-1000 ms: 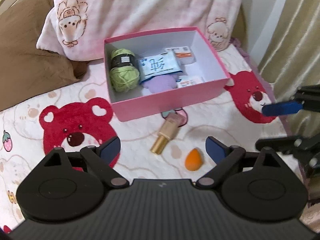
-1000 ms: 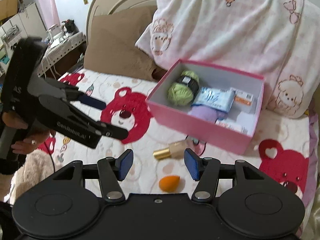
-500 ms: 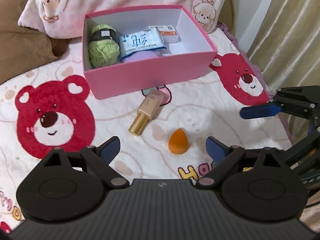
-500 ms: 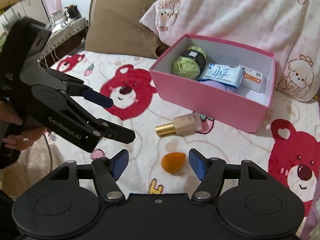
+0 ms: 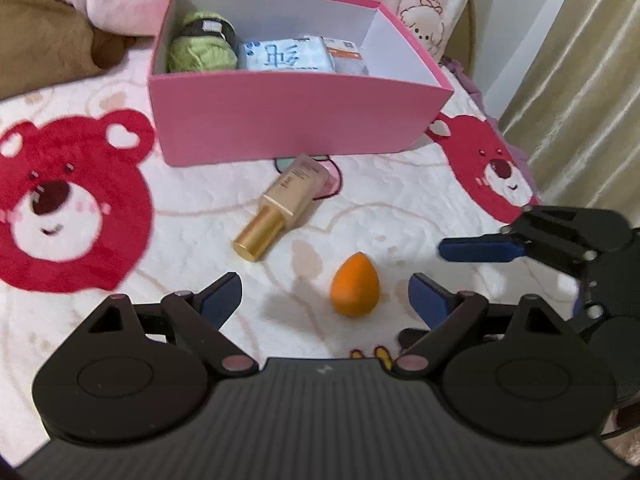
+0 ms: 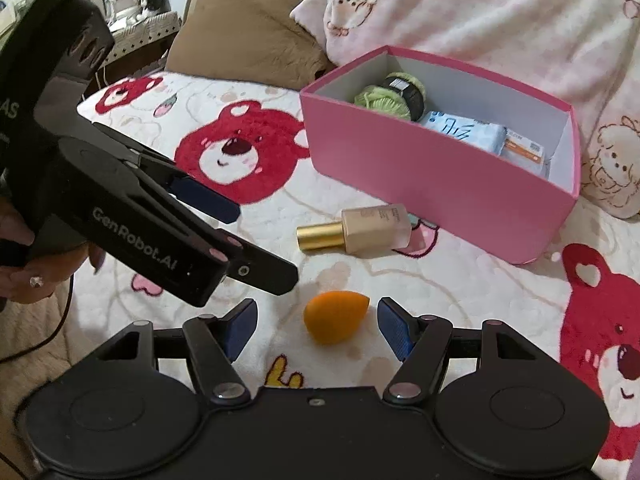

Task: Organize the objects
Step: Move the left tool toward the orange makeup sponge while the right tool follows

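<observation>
Box contents half hidden behind wall

Black gripper body, white "GenRobot.AI" lettering; blue fingers.

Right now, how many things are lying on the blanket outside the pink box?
2: a makeup bottle just in front of the box, and an orange sponge nearer the camera.

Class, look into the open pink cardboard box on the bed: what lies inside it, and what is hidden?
Inside the pink cardboard box lie a green yarn ball, a pale blue tissue pack and an orange-and-white packet. The near wall hides the box floor and anything lower.
</observation>
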Demonstrator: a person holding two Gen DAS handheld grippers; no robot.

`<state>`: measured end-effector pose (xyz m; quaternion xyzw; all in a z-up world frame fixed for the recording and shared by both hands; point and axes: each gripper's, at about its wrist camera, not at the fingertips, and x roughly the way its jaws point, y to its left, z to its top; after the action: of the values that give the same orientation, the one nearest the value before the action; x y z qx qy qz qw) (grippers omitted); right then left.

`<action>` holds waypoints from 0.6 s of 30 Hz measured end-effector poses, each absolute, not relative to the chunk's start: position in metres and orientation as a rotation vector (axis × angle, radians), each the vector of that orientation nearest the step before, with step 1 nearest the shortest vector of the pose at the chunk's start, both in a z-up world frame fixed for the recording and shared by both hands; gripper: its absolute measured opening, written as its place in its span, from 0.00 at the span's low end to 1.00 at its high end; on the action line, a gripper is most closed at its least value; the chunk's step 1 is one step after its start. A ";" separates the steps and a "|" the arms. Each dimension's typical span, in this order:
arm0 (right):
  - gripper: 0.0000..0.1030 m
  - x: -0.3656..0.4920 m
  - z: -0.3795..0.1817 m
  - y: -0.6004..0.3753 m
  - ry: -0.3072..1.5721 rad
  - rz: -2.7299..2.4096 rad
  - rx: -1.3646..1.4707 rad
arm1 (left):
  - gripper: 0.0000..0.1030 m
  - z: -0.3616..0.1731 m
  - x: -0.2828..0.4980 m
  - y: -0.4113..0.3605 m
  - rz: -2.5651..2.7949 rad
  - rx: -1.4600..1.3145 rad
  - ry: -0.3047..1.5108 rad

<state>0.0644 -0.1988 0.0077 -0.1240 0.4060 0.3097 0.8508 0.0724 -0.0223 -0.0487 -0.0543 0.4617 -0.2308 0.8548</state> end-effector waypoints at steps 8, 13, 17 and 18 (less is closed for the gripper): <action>0.69 0.076 -0.030 -0.193 0.881 0.644 -0.297 | 0.86 -0.077 0.075 -0.032 -0.532 -0.166 0.961; 0.69 0.078 -0.053 -0.188 0.887 0.636 -0.319 | 0.61 -0.103 0.081 -0.042 -0.545 -0.174 0.983; 0.69 0.080 -0.060 -0.185 0.890 0.633 -0.320 | 0.48 -0.113 0.082 -0.046 -0.584 -0.213 0.988; 0.69 0.081 -0.059 -0.185 0.882 0.629 -0.308 | 0.41 -0.114 0.082 -0.046 -0.594 -0.216 0.988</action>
<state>0.0807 -0.1854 -0.0592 -0.1460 0.4179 0.2982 0.8457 0.0821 -0.0464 -0.1138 -0.1021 0.4660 -0.2804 0.8330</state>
